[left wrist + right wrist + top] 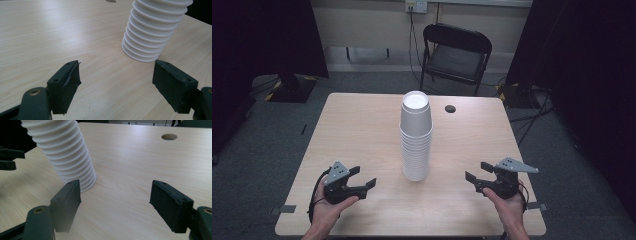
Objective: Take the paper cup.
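Note:
A tall stack of white foam cups (416,140) stands upside down at the middle of the light wooden table (362,130). My left gripper (364,176) rests near the front left, held in a hand, jaws open and pointing at the stack. My right gripper (475,171) is at the front right, raised a little, jaws open toward the stack. In the left gripper view the ribbed stack (152,32) is ahead and right of the empty jaws (116,75). In the right gripper view the stack (65,155) is ahead and left of the empty jaws (115,195).
A round cable hole (450,108) lies in the table behind the stack. A black folding chair (455,55) stands beyond the far edge. Dark curtains hang at both sides. Bare tabletop surrounds the stack.

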Demonstrator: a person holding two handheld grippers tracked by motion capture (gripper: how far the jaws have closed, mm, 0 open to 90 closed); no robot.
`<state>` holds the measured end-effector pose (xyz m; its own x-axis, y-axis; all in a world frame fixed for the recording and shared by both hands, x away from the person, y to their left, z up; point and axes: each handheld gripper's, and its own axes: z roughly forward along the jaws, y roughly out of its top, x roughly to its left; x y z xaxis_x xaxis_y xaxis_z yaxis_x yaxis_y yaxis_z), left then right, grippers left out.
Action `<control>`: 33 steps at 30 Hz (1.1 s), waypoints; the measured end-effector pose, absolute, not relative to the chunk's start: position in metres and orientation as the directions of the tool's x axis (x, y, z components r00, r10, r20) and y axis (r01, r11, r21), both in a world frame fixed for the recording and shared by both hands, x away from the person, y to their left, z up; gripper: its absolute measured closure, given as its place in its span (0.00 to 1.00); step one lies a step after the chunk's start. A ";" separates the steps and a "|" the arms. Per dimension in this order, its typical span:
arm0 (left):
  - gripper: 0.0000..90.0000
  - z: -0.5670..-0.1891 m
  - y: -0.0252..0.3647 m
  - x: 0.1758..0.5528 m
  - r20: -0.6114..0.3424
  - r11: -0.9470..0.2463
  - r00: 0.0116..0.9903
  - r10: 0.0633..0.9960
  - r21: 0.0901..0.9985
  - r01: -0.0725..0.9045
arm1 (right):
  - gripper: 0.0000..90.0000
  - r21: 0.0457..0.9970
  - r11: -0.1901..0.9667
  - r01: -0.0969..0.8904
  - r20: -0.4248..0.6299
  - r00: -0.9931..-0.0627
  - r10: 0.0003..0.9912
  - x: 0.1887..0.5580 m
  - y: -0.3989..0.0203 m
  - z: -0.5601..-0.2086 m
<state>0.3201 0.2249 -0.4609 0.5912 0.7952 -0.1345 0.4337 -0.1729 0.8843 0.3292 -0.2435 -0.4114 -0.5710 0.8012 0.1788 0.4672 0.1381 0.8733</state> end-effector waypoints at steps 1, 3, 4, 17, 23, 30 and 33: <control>0.24 -0.461 0.225 0.320 -0.136 -0.171 0.591 0.795 0.884 0.435 | 0.26 0.877 0.141 0.460 0.175 -0.577 0.798 0.330 -0.241 -0.408; 0.24 -0.461 0.225 0.320 -0.137 -0.169 0.589 0.796 0.885 0.434 | 0.26 0.880 0.142 0.453 0.176 -0.590 0.788 0.332 -0.236 -0.403; 0.24 -0.461 0.225 0.320 -0.135 -0.171 0.592 0.795 0.885 0.432 | 0.27 0.884 0.148 0.444 0.170 -0.599 0.782 0.333 -0.233 -0.400; 0.24 -0.460 0.225 0.319 -0.133 -0.175 0.600 0.789 0.887 0.426 | 0.22 0.917 0.171 0.362 0.127 -0.668 0.733 0.340 -0.210 -0.365; 0.24 -0.459 0.224 0.319 -0.141 -0.172 0.607 0.782 0.888 0.427 | 0.20 0.932 0.169 0.322 0.108 -0.688 0.718 0.343 -0.203 -0.347; 0.23 -0.459 0.224 0.319 -0.140 -0.173 0.608 0.782 0.887 0.427 | 0.18 0.942 0.157 0.297 0.107 -0.708 0.698 0.348 -0.192 -0.337; 0.20 -0.459 0.223 0.320 -0.135 -0.175 0.601 0.788 0.887 0.427 | 0.17 0.946 0.156 0.284 0.102 -0.718 0.688 0.351 -0.185 -0.330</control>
